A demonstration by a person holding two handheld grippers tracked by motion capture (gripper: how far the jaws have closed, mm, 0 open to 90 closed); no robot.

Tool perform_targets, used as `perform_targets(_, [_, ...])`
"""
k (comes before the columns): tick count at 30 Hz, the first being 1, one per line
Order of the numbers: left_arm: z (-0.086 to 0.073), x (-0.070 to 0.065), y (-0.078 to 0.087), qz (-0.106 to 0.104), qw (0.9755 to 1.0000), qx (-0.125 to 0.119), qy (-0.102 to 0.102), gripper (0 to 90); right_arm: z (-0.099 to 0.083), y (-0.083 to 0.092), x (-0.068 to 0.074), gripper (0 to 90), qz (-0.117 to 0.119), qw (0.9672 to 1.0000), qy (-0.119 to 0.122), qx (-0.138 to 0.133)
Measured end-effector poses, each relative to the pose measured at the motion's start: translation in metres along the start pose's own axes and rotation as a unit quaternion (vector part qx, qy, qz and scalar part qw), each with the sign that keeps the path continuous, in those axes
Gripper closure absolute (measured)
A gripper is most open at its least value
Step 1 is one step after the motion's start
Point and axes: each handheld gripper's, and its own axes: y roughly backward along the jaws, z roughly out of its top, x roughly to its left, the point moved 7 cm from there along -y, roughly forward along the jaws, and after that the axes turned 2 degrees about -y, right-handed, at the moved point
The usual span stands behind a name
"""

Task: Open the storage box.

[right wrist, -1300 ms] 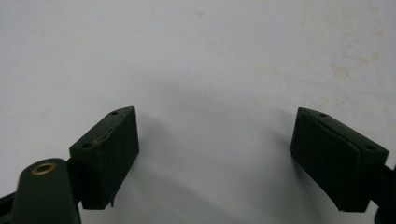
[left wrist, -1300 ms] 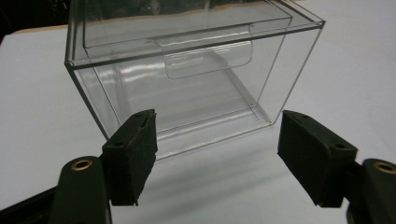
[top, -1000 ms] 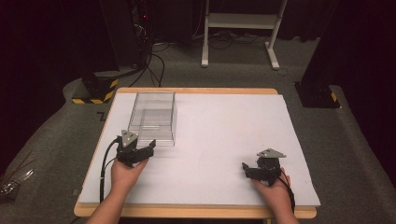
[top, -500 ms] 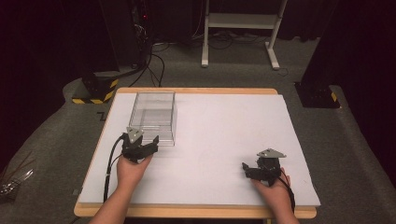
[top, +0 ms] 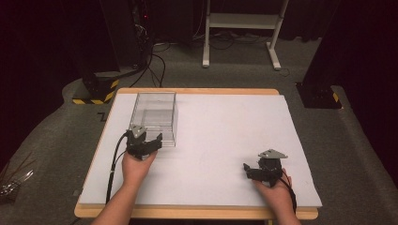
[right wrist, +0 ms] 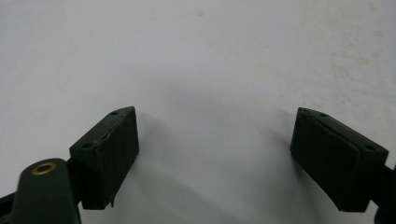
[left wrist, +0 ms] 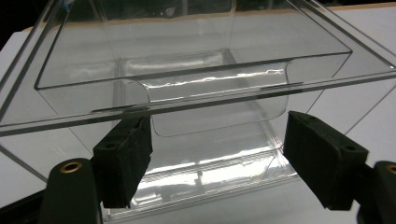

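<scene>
At the near right of the white table top [top: 220, 140], the right gripper [top: 246, 168] rests low over the bare sheet with a hand [top: 277, 190] behind it; in the right gripper view its jaws stand wide apart with nothing but white surface between them. Farther in on the left side, the left gripper [top: 158, 138] is held by the other hand [top: 136, 166], a black cable [top: 112, 164] trailing from it toward the near edge. Its jaws are also spread wide and grip nothing; they sit just in front of the near wall of the clear plastic box [top: 155, 117], one pad [left wrist: 123, 158] on each side of a rounded cutout in that wall, below the rim [left wrist: 196, 100]. I cannot tell whether the pads touch the plastic. The box stands upright on the far left part of the table, its open top up, and through its transparent walls I see only the white surface beneath it. Beyond the table lie grey floor, cables and a white stand [top: 239, 21].
</scene>
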Motion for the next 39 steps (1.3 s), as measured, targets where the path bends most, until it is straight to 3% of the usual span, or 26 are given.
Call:
perform_targets(11, [0.0031, -0.0051, 0.0006, 0.015, 0.9998, -0.011, 0.009, 27.8, 0.0, 0.0, 0.0, 15.2, 0.0, 1.0, 0.0, 0.0])
perform_targets(22, [0.003, -0.0068, 0.0001, 0.05, 0.9987, -0.013, 0.003, 32.5, 0.0, 0.0, 0.0, 15.1, 0.0, 1.0, 0.0, 0.0])
perform_targets(39, [-0.001, -0.0094, 0.0053, 0.051, 0.9986, -0.016, 0.0, 33.0, 0.0, 0.0, 0.0, 15.2, 0.0, 1.0, 0.0, 0.0])
